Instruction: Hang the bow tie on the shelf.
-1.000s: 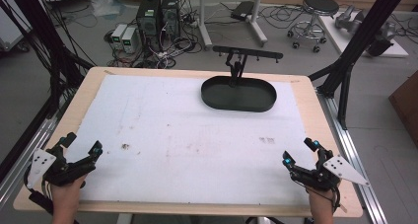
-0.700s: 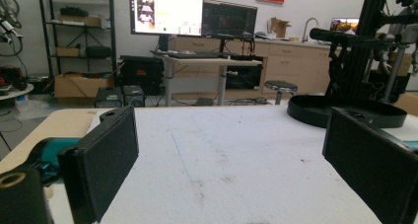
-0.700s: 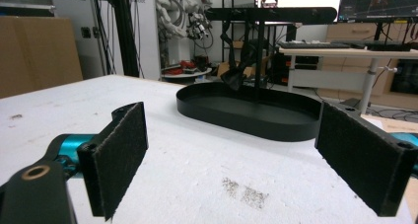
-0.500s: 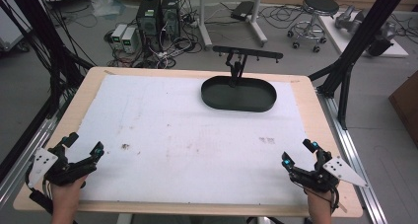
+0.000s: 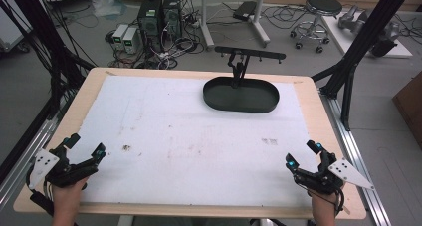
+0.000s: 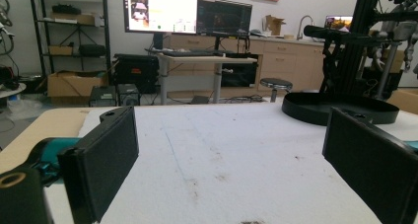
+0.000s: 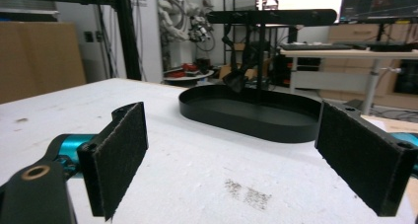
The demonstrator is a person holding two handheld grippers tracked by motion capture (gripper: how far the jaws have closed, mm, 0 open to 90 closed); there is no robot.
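Note:
My left gripper (image 5: 85,146) rests at the table's front left corner, jaws wide open and holding nothing; in the left gripper view its gripper (image 6: 236,169) frames bare white table. At the front right corner my right gripper (image 5: 302,153) is open too, with nothing between its pads (image 7: 118,155). A black oval tray (image 5: 241,95) sits at the far middle-right of the white board. It lies far ahead of both grippers, seen as a low black tray (image 7: 249,113) in the right gripper view and the tray (image 6: 340,108) at the right of the left gripper view.
A black T-shaped stand (image 5: 249,54) rises just behind the tray. Small dark smudges (image 5: 269,141) mark the white surface (image 5: 174,131). Black frame posts (image 5: 363,42) flank the table; computers, cables and a stool (image 5: 322,7) are on the floor beyond.
Both grippers have stayed nearly still; the left one shifted very slightly. Nothing was picked up or released.

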